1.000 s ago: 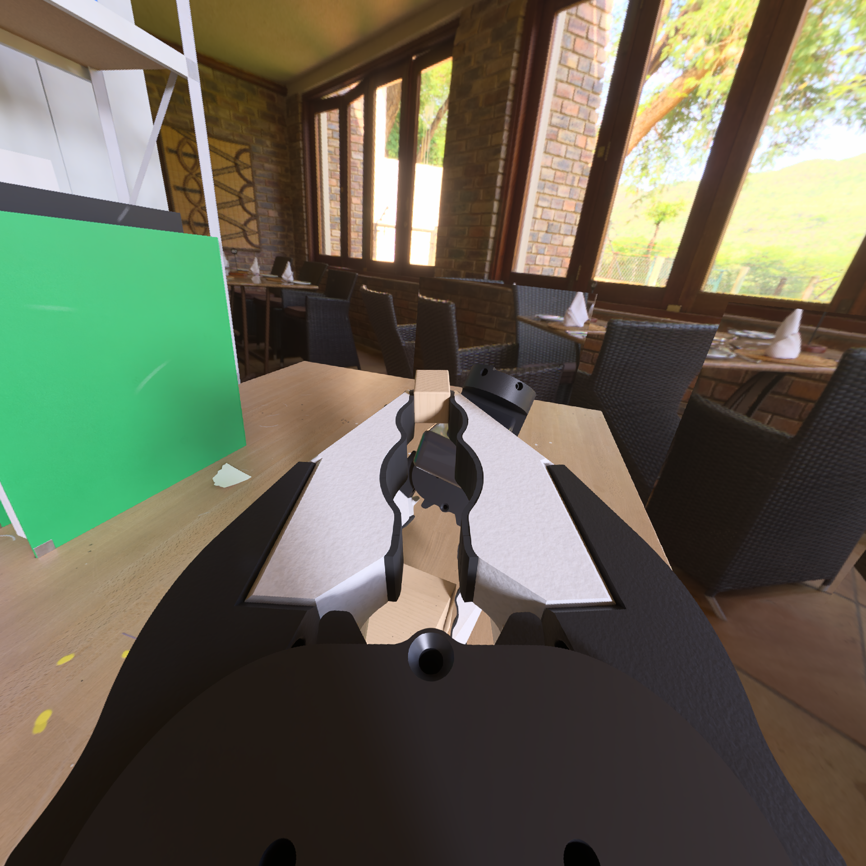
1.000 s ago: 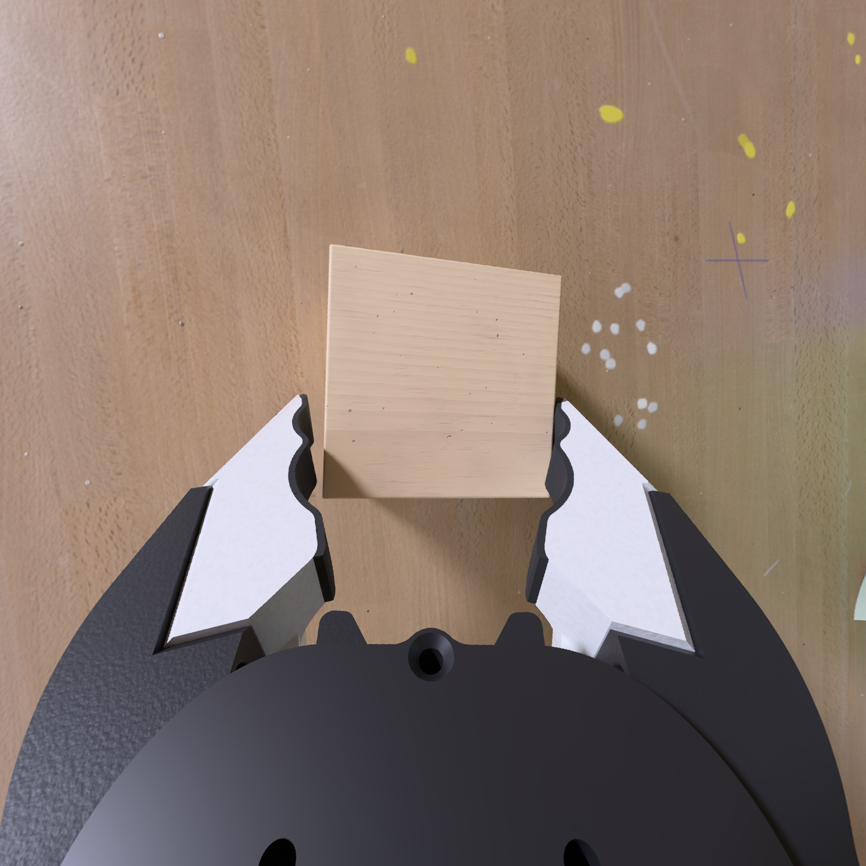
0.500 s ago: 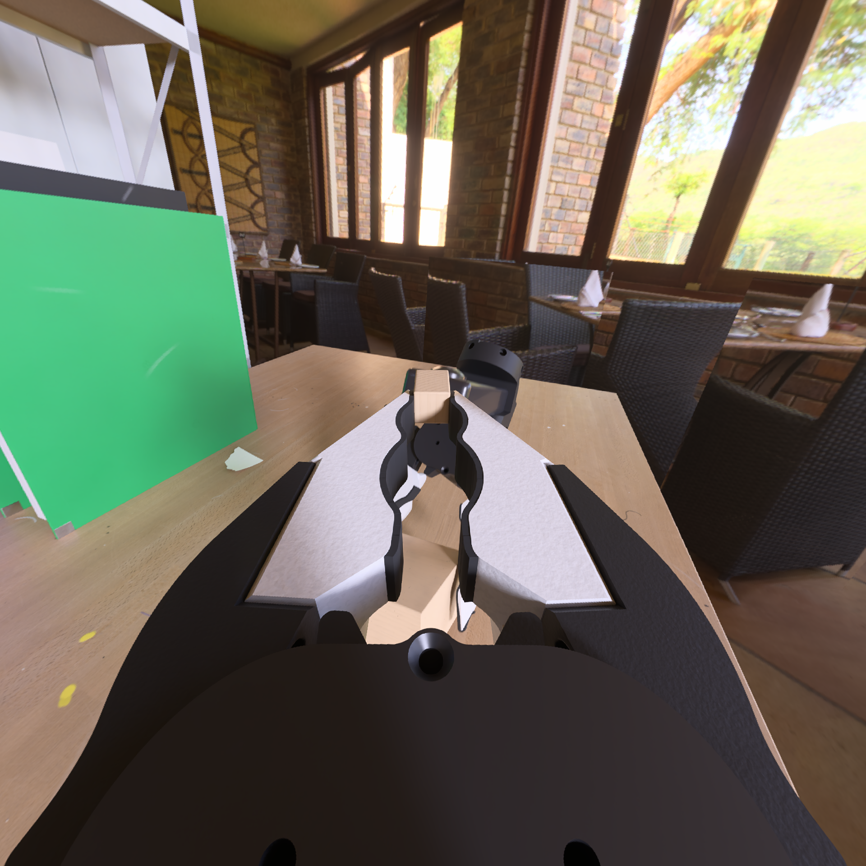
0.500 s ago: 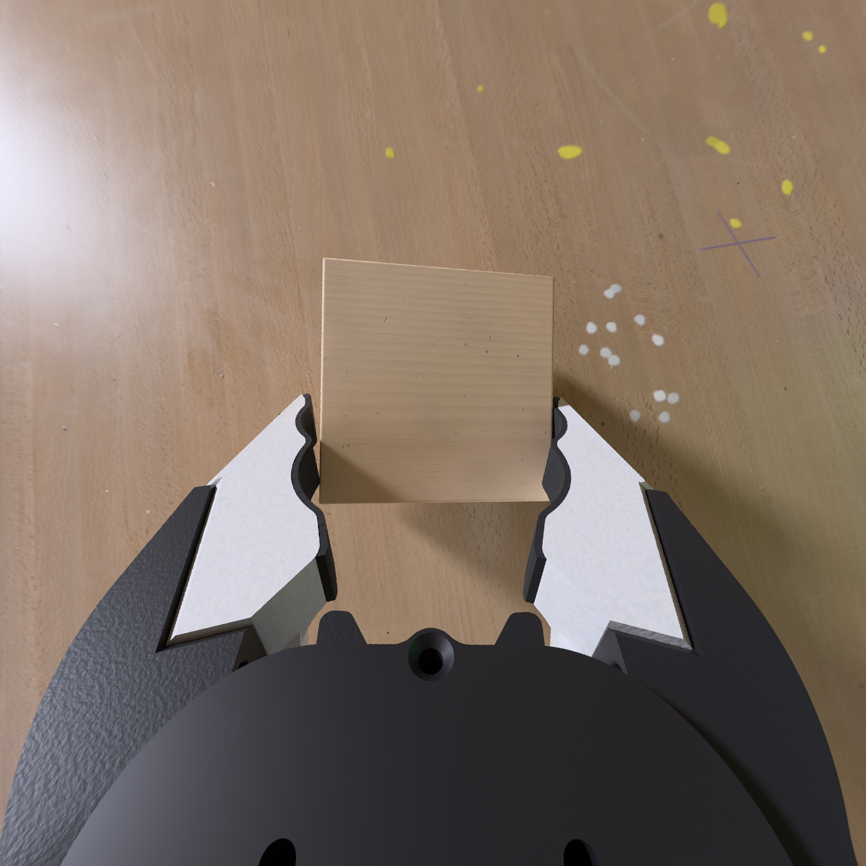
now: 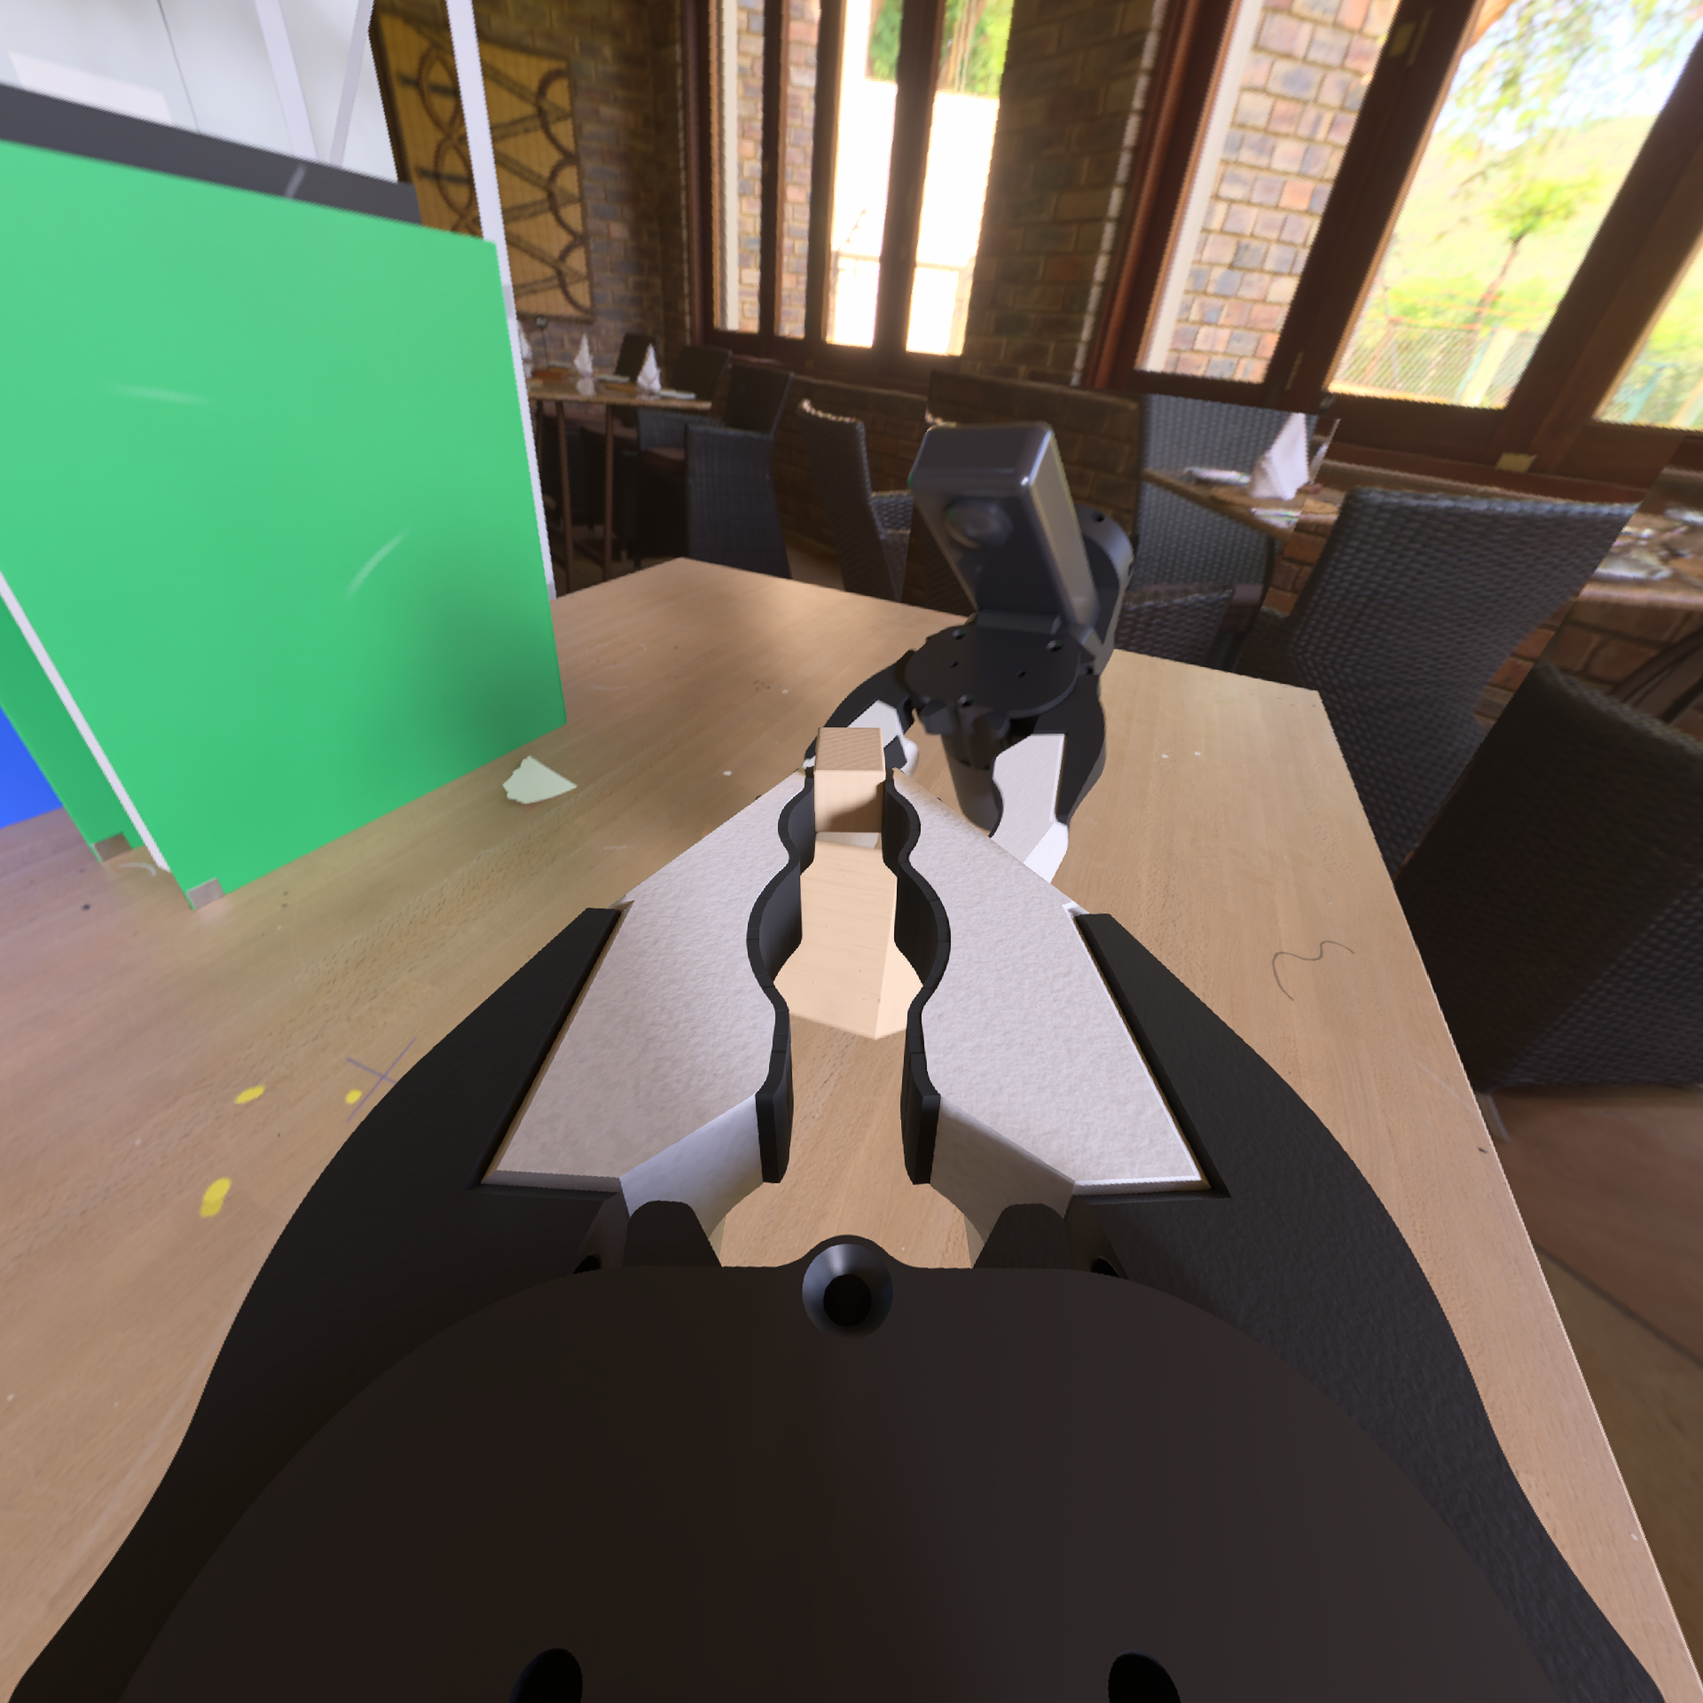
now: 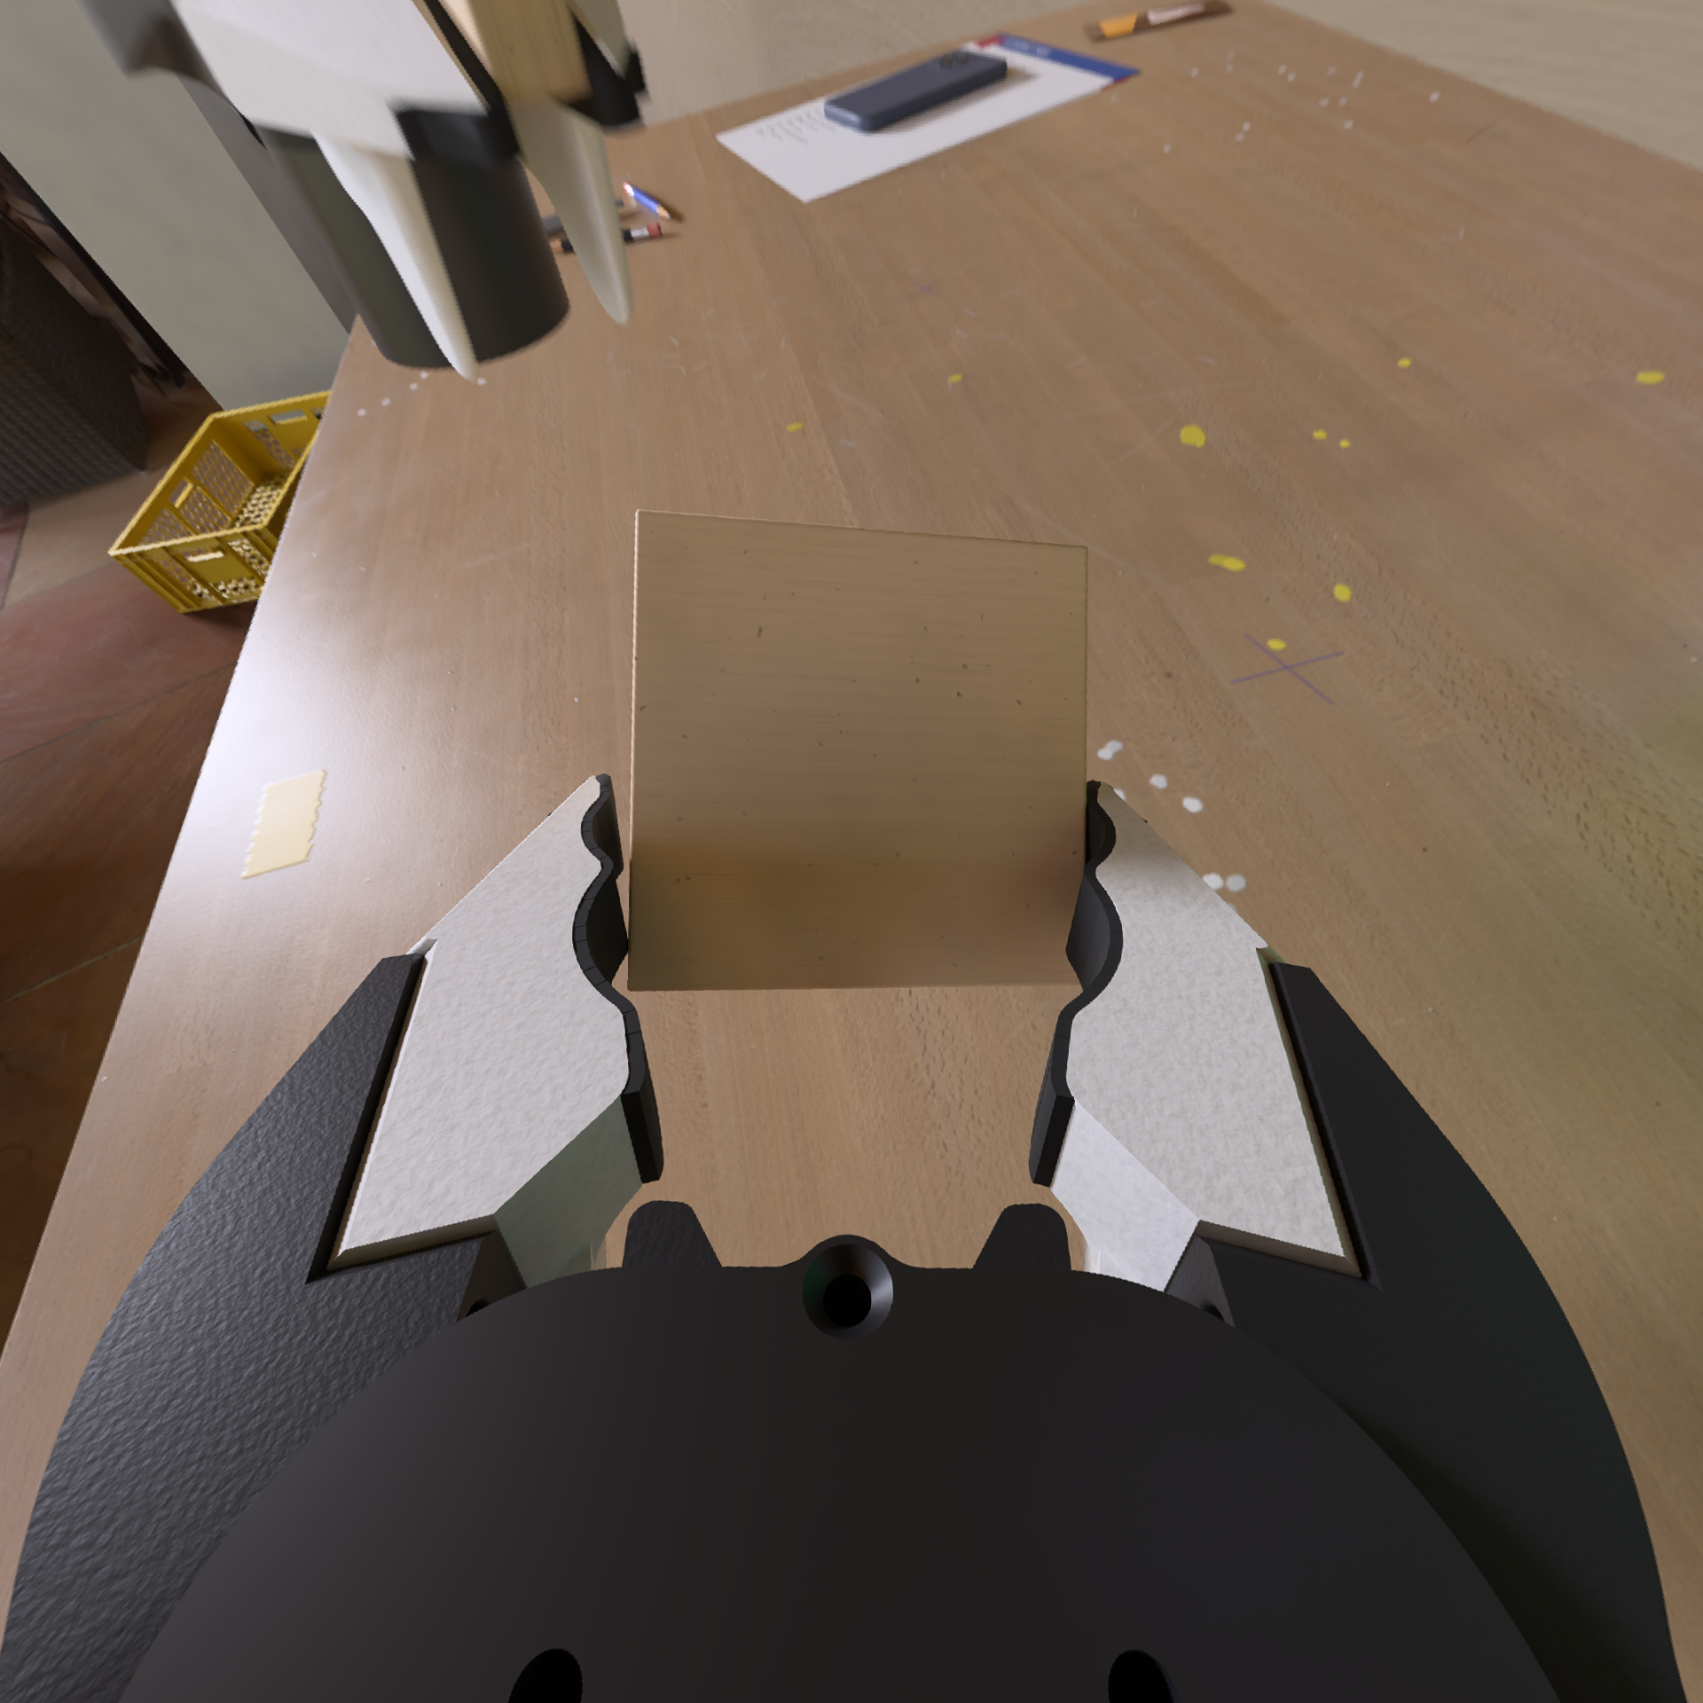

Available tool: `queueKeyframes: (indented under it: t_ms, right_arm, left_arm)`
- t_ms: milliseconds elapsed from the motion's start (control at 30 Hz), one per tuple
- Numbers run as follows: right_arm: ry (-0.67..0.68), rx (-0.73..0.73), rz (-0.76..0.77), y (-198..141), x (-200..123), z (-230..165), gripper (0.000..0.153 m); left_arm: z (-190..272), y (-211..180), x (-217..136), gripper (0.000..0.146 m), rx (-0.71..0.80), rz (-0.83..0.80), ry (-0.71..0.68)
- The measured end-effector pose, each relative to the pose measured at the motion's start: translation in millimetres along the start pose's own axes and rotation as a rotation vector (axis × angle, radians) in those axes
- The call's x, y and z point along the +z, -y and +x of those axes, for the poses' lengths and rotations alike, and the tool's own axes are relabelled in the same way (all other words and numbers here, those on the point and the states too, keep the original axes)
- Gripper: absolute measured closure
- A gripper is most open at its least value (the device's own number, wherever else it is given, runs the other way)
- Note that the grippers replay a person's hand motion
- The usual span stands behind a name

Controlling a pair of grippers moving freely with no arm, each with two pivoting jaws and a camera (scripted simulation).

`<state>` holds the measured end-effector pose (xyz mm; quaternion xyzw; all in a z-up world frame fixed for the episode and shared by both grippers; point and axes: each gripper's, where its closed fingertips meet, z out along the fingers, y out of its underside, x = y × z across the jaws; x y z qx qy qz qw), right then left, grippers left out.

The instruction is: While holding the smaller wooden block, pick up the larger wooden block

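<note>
My left gripper (image 5: 848,783) is shut on the smaller wooden block (image 5: 850,779), a pale cube pinched at its fingertips, held above the table. My right gripper (image 6: 852,802) is shut on the larger wooden block (image 6: 857,756), gripping its two sides near the lower edge and holding it tilted above the wooden table (image 6: 1198,322). In the left wrist view the larger block (image 5: 852,958) shows through the gap between the fingers, with the right gripper (image 5: 958,774) just beyond it. In the right wrist view the left gripper (image 6: 530,28) with its block (image 6: 530,64) hangs at the top left.
A green board (image 5: 258,516) stands at the table's left, a paper scrap (image 5: 537,783) beside it. Wicker chairs (image 5: 1438,663) line the right edge. A phone on a sheet (image 6: 912,88), pencils (image 6: 645,217) and a yellow card (image 6: 284,823) lie on the table. A yellow crate (image 6: 217,502) sits on the floor.
My right gripper has risen and tilted with the larger block, from looking straight down to looking along the table. The left gripper has drawn back and up, still holding the smaller block.
</note>
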<state>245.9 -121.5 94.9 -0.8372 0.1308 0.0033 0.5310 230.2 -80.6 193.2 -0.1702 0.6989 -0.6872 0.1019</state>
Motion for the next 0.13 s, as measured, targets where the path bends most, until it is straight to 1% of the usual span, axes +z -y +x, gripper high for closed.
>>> queueKeyframes:
  t_ms: [133]
  right_arm:
    - [0.004,-0.010,0.040,8.6,-4.9,-1.7,0.054]
  left_arm:
    - [-6.3,-7.0,1.4,0.133,-0.016,-0.026,0.027]
